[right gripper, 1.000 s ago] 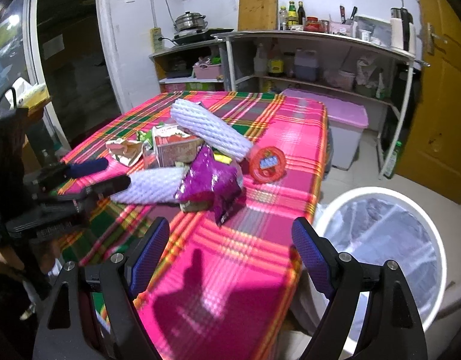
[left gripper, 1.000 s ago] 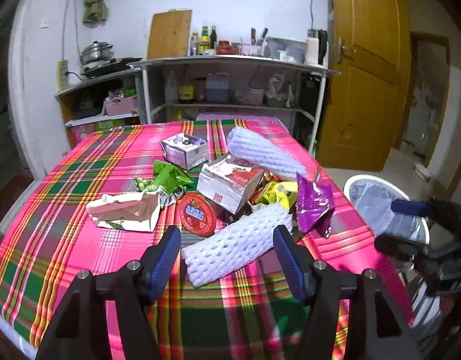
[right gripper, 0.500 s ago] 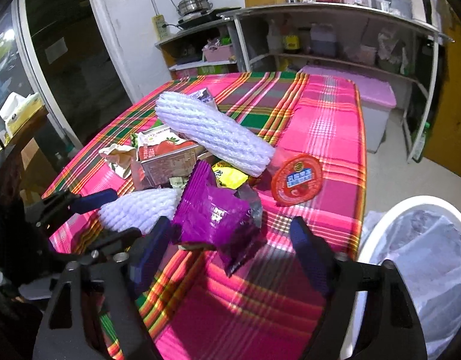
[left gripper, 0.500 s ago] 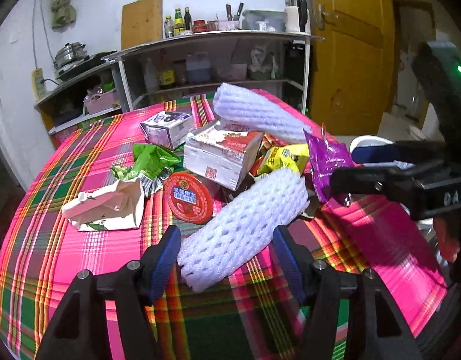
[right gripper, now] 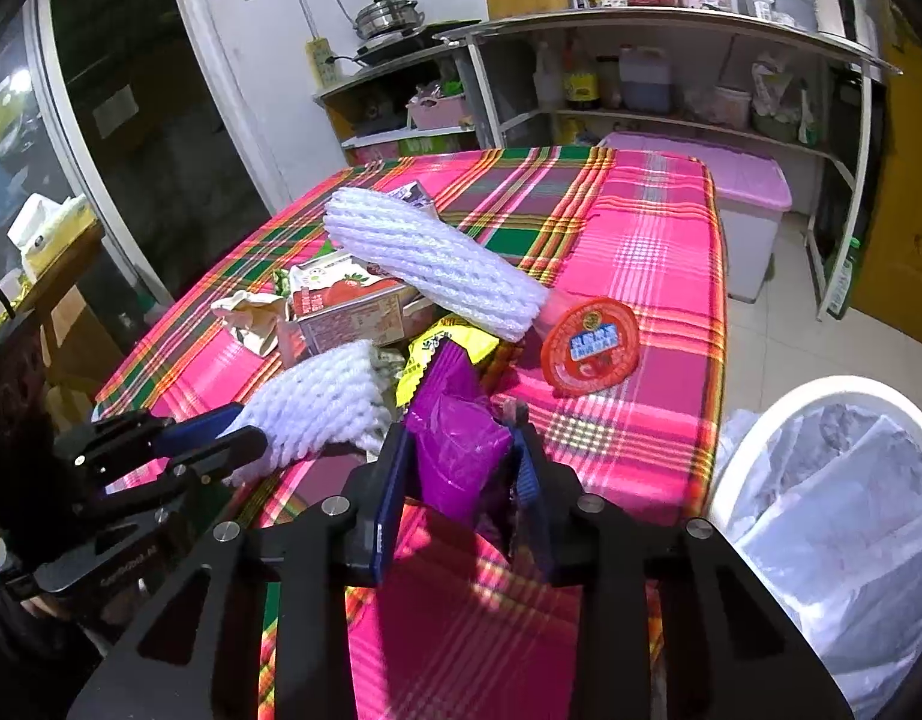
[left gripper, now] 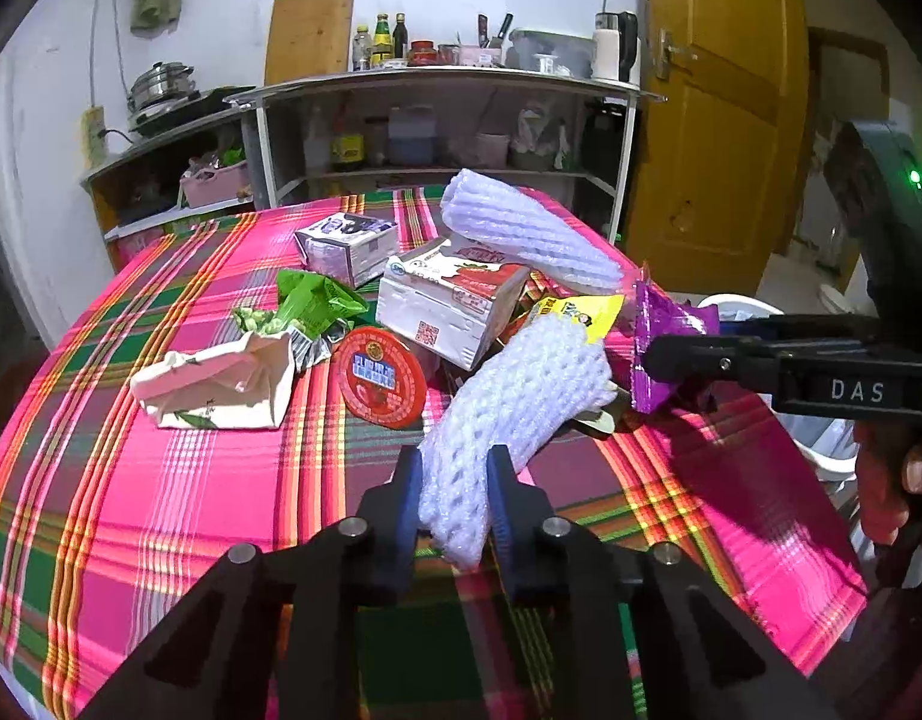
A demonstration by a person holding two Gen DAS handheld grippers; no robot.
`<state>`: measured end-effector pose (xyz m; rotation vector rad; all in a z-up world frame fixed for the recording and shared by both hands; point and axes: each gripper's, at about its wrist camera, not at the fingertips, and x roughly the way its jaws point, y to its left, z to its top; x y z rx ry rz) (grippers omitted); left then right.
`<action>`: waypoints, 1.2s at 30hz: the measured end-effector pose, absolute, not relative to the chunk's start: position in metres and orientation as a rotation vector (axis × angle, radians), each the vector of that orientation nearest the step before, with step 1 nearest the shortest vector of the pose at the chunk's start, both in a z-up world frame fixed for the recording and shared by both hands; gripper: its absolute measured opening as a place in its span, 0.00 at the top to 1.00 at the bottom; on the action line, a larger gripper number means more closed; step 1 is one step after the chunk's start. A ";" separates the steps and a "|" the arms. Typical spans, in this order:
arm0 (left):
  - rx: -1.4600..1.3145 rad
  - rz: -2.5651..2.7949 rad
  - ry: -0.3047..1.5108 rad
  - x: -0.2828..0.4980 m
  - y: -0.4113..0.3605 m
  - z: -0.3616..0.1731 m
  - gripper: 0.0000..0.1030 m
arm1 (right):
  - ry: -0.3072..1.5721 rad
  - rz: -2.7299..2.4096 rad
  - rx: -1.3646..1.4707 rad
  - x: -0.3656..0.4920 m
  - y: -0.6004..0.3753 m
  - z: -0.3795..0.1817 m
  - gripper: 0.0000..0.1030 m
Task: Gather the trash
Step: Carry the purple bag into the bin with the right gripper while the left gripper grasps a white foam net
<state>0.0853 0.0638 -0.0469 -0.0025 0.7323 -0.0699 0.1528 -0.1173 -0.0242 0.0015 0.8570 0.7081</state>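
Observation:
A pile of trash lies on the plaid tablecloth (left gripper: 161,480). My left gripper (left gripper: 455,480) is shut on the near end of a white foam net sleeve (left gripper: 520,396), which also shows in the right wrist view (right gripper: 317,402). My right gripper (right gripper: 461,468) is shut on a purple snack wrapper (right gripper: 455,426), seen from the side in the left wrist view (left gripper: 664,342). A second foam sleeve (left gripper: 526,234), a strawberry carton (left gripper: 455,300), a red lid (left gripper: 380,375), a green wrapper (left gripper: 317,300) and a crumpled paper bag (left gripper: 221,384) lie in the pile.
A white bin with a clear liner (right gripper: 832,516) stands on the floor right of the table. A second red lid (right gripper: 589,345) lies near the table's right edge. Shelves (left gripper: 437,120) with bottles stand behind, and a wooden door (left gripper: 718,108) at the right.
Both grippers were open and have moved in and shut: the left on the near foam sleeve, the right on the purple wrapper.

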 end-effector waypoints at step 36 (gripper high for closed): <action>0.017 -0.378 0.727 0.115 -0.098 -0.014 0.88 | 0.879 0.319 0.190 0.133 -0.308 -0.038 0.63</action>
